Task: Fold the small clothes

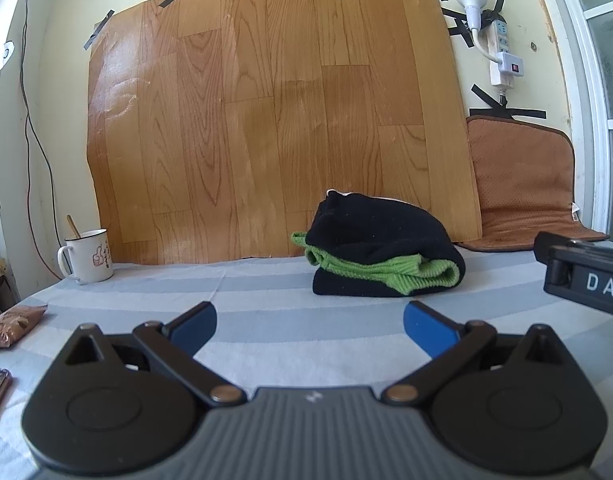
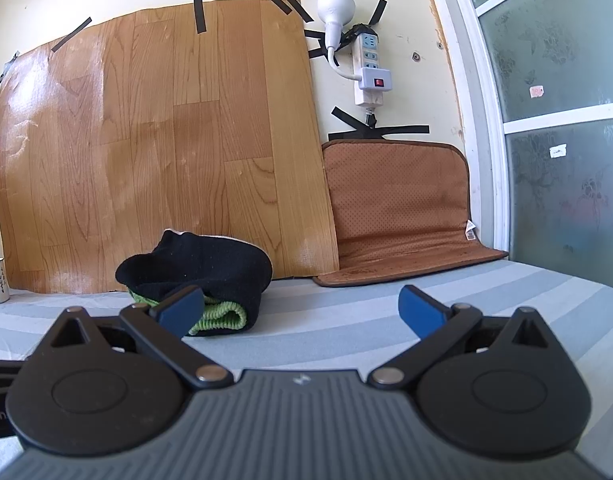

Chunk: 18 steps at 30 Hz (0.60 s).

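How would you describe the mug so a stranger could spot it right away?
Start at the big wood-grain sheet taped to the wall. At its lower left corner, on the striped cloth, stands a white mug. It has a thumbs-up drawing and a wooden handle sticking out.

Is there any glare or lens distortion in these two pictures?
Left wrist view: glare whitens the left side of the wood-pattern sheet, and the fisheye bends the window frame. Right wrist view: the same glare sits at upper left, and the window frame curves too; the folded clothes stay sharp.

A striped sheet (image 1: 266,280) carries folded black-and-green clothes (image 1: 382,256), a white mug (image 1: 88,258), a brown mat (image 1: 526,216) and a snack packet (image 1: 14,324).
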Available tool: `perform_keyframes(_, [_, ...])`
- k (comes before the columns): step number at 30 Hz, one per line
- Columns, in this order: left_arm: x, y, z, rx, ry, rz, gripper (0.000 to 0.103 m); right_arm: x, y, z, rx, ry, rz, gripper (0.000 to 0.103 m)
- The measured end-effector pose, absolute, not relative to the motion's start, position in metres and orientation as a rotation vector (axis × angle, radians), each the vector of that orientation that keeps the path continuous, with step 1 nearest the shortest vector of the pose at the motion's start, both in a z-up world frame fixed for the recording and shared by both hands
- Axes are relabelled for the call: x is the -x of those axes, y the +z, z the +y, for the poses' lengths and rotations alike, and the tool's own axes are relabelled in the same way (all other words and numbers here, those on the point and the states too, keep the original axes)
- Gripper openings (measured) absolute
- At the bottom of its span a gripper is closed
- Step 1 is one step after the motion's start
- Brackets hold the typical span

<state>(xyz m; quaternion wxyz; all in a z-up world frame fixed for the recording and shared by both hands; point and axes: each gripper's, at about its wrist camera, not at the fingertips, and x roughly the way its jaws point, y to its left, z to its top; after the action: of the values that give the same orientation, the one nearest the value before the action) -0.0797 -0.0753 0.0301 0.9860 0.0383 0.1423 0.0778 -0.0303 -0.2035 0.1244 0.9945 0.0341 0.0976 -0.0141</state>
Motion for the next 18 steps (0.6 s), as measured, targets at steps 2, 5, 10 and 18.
perform_keyframes(2, [0.0796, 0.0303, -0.0751, -0.078, 0.158, 0.285, 0.103, 0.0301, 0.1246, -0.2037, -0.069, -0.027, 0.194, 0.103])
perform_keyframes(5, [0.0799, 0.0305, -0.0751, -0.078, 0.158, 0.285, 0.103, 0.0304, 0.1244, -0.2035, -0.070, -0.027, 0.194, 0.103])
perform_keyframes(10, [0.0798, 0.0303, -0.0751, -0.078, 0.158, 0.285, 0.103, 0.0296, 0.1242, -0.2035, -0.073, -0.022, 0.199, 0.103])
perform_keyframes(18, [0.0819, 0.0311, -0.0746, -0.081, 0.165, 0.278, 0.103, 0.0294, 0.1248, -0.2032, -0.075, -0.014, 0.200, 0.103])
